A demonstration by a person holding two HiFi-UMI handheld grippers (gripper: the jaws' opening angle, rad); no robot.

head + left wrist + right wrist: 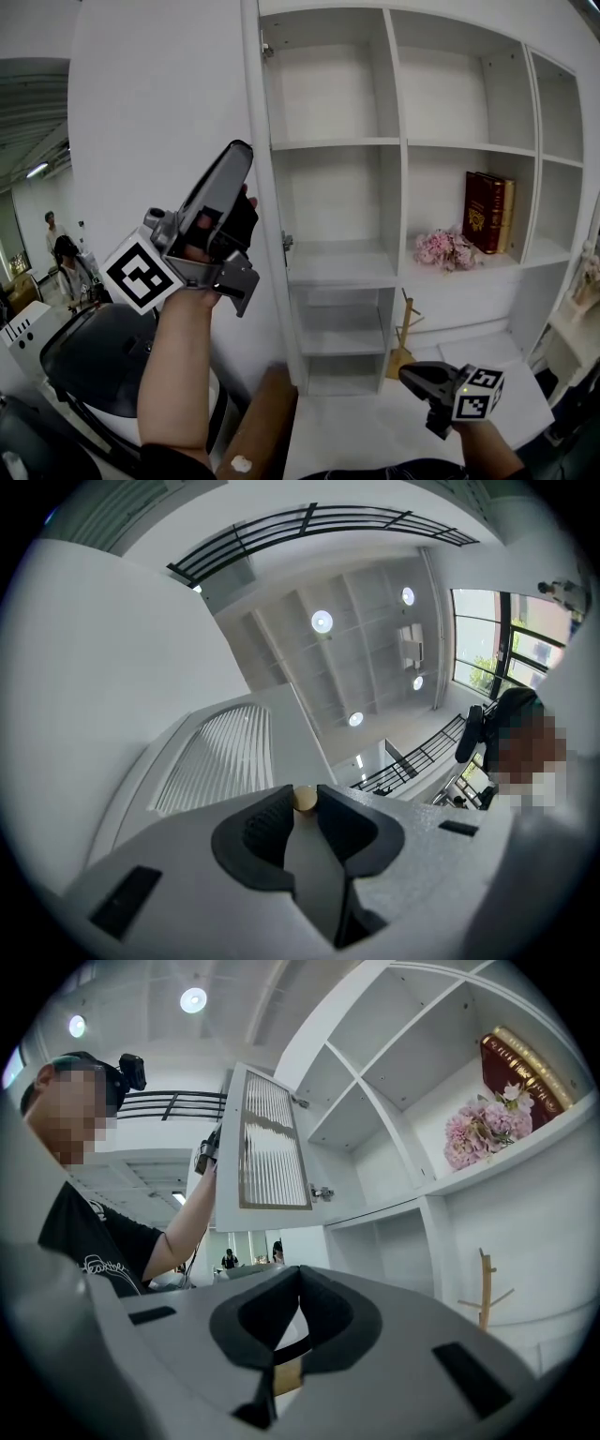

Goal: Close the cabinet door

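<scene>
The white cabinet door [159, 122] stands swung open to the left of the shelving [398, 141]. In the right gripper view its ribbed glass panel [272, 1143] faces me. My left gripper [242, 155] points upward at the door's free edge, and its jaws are shut on a small pale round knob [305, 799] beside the ribbed panel [216, 757]. From the right gripper view the left gripper [208, 1152] shows at the door's far edge. My right gripper [419, 375] hangs low at the right, away from the door, shut with nothing between its fingers [298, 1274].
Red books [487, 211] and pink flowers [446, 248] sit on a middle right shelf. A wooden stand [406, 328] leans in a lower compartment. A brown cardboard piece [267, 422] and a black seat [94, 356] lie below the door. People stand far left [56, 253].
</scene>
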